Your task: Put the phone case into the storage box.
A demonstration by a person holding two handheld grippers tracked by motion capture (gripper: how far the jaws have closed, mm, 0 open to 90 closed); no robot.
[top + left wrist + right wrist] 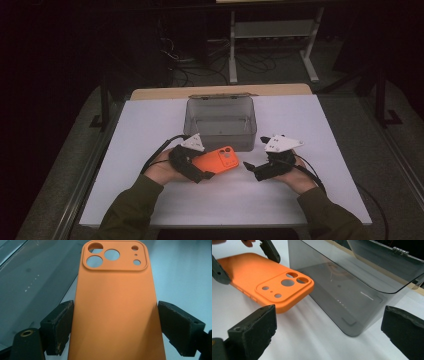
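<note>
The orange phone case (pixel 218 161) is a smooth, matte shell with rounded corners, shown back side up. At one end sits a raised camera block with three large round holes and three smaller ones (best seen in the left gripper view (pixel 113 302)). Small button bumps run along one long edge in the right gripper view (pixel 265 280). It sits low over the white table (pixel 300 120), just in front of the clear grey box (pixel 220 123), its camera end pointing toward the right gripper (pixel 250 168).

The left gripper (pixel 202 175) clamps the case across its width at the plain end, one black pad on each long edge. The left hand (pixel 162 170) lies low on the table, forearm coming in from the near edge.

The right gripper rests near the case's camera end, not touching it, jaws spread wide with nothing between them. The right hand (pixel 295 177) lies low on the table too, gripper angled inward toward the case.
</note>
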